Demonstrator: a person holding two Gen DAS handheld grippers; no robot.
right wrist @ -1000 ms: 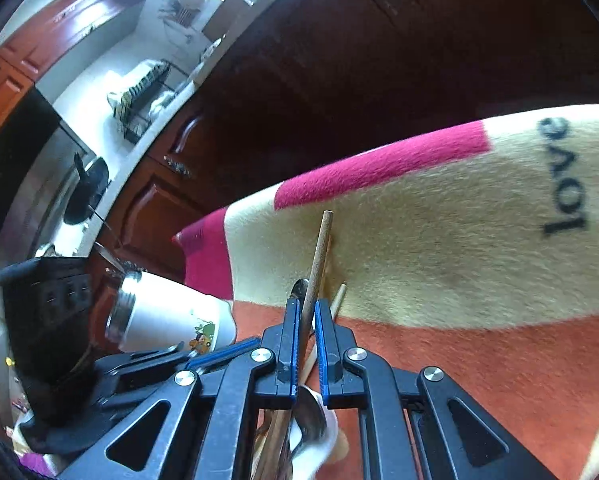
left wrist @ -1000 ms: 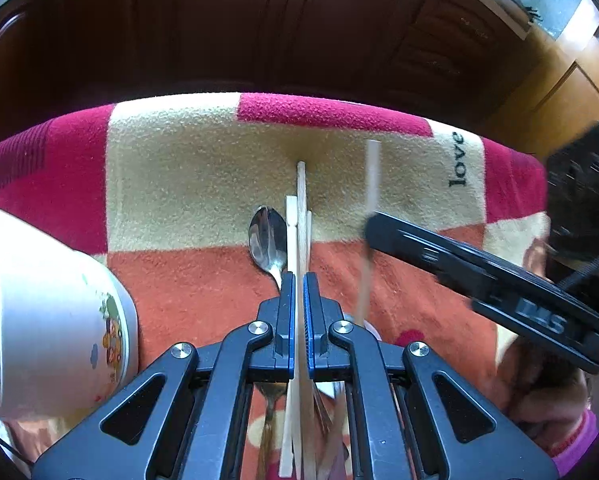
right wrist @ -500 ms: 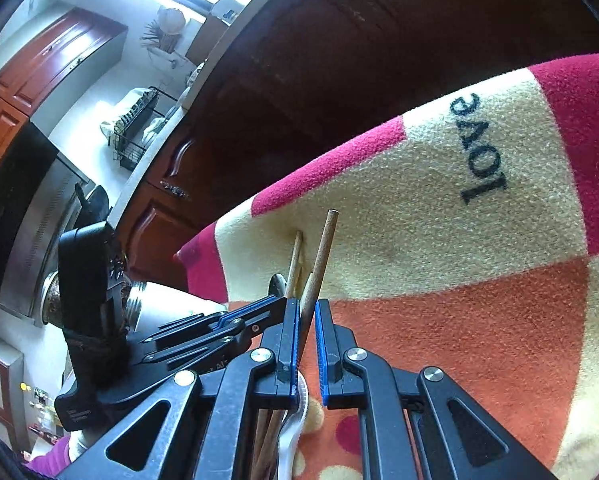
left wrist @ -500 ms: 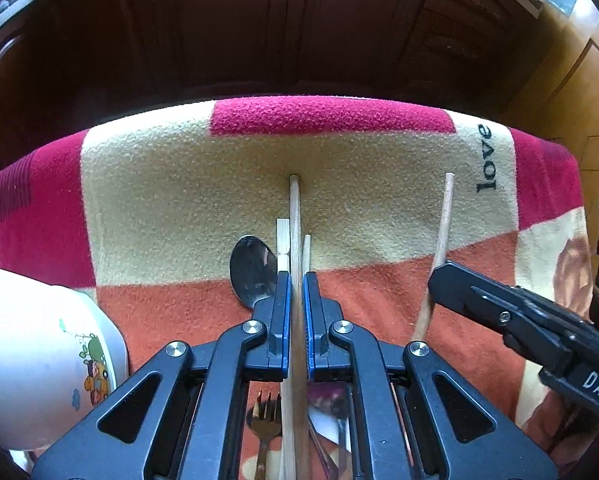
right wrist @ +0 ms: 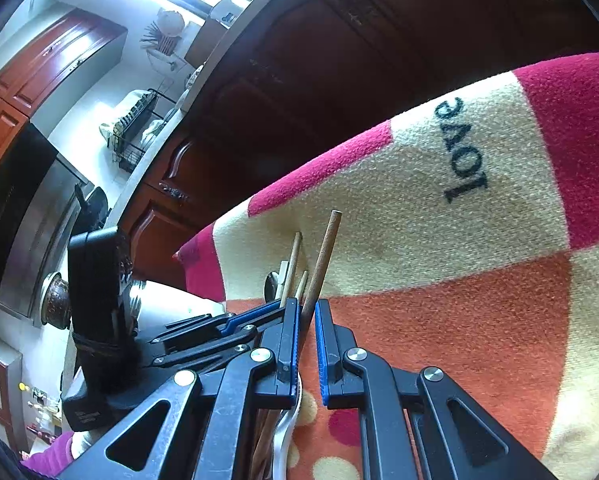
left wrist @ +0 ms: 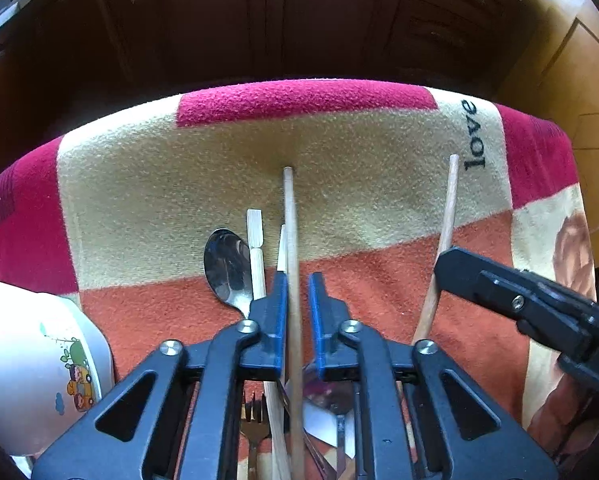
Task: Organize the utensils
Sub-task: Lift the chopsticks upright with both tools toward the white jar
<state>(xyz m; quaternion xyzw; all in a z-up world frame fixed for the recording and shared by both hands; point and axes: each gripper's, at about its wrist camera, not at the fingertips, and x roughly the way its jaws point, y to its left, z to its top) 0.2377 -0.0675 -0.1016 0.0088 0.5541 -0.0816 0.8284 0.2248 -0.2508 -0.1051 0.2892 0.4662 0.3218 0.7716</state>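
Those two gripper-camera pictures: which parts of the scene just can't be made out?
- Left wrist view: the lower ends of the silver metal fork and pale wooden chopstick lie behind the left gripper.
- Left wrist view: the white cartoon-printed cup is cut by the left edge.
- Right wrist view: the shiny steel spoon is small and mostly hidden.

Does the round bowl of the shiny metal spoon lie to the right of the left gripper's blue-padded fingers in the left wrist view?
No, the shiny metal spoon lies left of the left gripper, beside a pale flat wooden stick.

"love" in dark letters on blanket [left wrist: 474, 136], partial "DA", perhaps, on right tongs [left wrist: 443, 268]
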